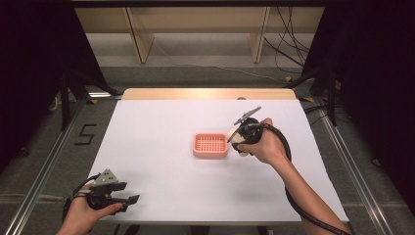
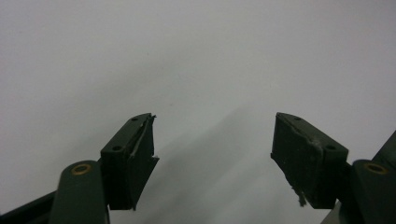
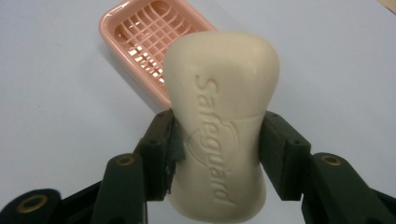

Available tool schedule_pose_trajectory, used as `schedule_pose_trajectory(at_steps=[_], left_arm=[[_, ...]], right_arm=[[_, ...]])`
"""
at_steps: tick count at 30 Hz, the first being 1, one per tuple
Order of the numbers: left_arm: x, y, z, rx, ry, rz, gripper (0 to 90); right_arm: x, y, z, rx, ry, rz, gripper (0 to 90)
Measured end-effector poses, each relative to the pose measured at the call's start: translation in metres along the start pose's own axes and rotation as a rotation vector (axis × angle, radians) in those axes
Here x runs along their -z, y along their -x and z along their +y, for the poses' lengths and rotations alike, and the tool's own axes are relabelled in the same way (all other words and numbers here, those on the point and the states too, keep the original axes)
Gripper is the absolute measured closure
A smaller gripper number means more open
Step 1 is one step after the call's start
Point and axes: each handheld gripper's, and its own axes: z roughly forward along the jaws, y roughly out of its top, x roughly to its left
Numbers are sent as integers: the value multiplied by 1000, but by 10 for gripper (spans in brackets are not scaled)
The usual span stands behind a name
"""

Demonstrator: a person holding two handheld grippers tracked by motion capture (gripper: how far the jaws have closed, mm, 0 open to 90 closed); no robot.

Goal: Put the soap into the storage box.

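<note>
Two right gripper (image 3: 217,154) fingers clamped on soap bar (image 3: 222,121), left gripper (image 2: 212,154) fingers apart

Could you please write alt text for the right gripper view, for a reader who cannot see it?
A cream bar of soap stamped "Safeguard" is clamped at its narrow waist by the right tongs. Behind it, a pink slotted soap dish sits on the white table.
</note>
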Motion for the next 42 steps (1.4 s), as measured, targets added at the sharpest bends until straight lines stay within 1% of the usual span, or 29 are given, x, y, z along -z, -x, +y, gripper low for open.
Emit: schedule_pose_trajectory(at_steps=[1, 4, 5, 7, 8, 9, 10, 11, 12, 13, 14, 15, 17, 18, 20, 21, 23, 24, 25, 26, 29, 31, 32, 34, 36, 37, 38, 40, 42], left_arm=[[0, 0, 0, 0, -6, 2, 295], [0, 0, 0, 0, -5, 1, 295], [0, 1, 0, 11, -4, -11, 295], [0, 0, 0, 9, -5, -12, 295], [0, 0, 0, 10, -5, -12, 295], [1, 0, 0, -8, -6, -7, 295], [1, 0, 0, -8, -8, -8, 295], [1, 0, 0, -6, -6, -7, 295], [1, 0, 0, -7, -6, -8, 295], [1, 0, 0, -8, -7, -8, 295], [0, 0, 0, 3, 3, -6, 295], [0, 0, 0, 0, -3, 3, 295], [1, 0, 0, -1, -2, 3, 295], [1, 0, 0, -1, -2, 3, 295], [1, 0, 0, 0, -4, 6, 295], [1, 0, 0, 0, 0, 1, 295], [1, 0, 0, -1, 2, 1, 295], [0, 0, 0, -1, 4, 4, 295], [0, 0, 0, 1, 0, 10, 295], [1, 0, 0, 0, 2, 7, 295], [1, 0, 0, 1, 2, 8, 295], [1, -1, 0, 1, -3, 1, 295], [1, -1, -1, -4, -6, 2, 295], [1, -1, -1, 1, -3, 4, 295], [1, 0, -1, 6, -2, 4, 295], [2, 0, -2, 5, -3, 4, 295], [2, -1, -2, 5, -3, 4, 295], [2, -1, -2, 7, -2, 6, 295], [3, -1, -3, 5, -2, 10, 295]], right_arm=[[0, 1, 1, 13, -3, -7, 506], [-1, 2, 1, 29, 3, -15, 505], [-1, 2, 2, 27, 2, -16, 505], [-2, 0, 2, 9, -9, 5, 505], [-2, 1, 3, 20, -4, -15, 506], [-2, 0, 3, 4, -8, -11, 505], [-3, 0, 3, 12, -2, -1, 506], [-3, 2, 4, 32, 3, -10, 505], [-3, 1, 5, 23, 1, -10, 506], [-3, 1, 5, 28, 2, -10, 506], [-4, 1, 5, 26, -1, -6, 505], [-4, 1, 6, 24, -5, -12, 505], [-4, 0, 7, 17, -5, -4, 505], [-4, 1, 8, 35, 7, -10, 506], [-4, 0, 9, 30, 1, -14, 505], [-4, -1, 10, 31, -1, -8, 505], [-5, 0, 11, 50, 5, -17, 506], [-5, -1, 12, 38, 4, -9, 506], [-5, -1, 12, 39, 3, -12, 505], [-6, -1, 13, 38, -1, -8, 505], [-7, -1, 14, 46, -2, -13, 505], [-8, 0, 15, 65, 0, -16, 505], [-8, -1, 16, 52, -2, -17, 505], [-8, -1, 17, 51, -3, -14, 505], [-9, 0, 18, 63, -3, -16, 505], [-9, 0, 19, 65, -3, -14, 505], [-10, -1, 19, 55, -7, -12, 505], [-11, 0, 20, 71, -5, -15, 505], [-12, 0, 21, 69, -6, -12, 505]])
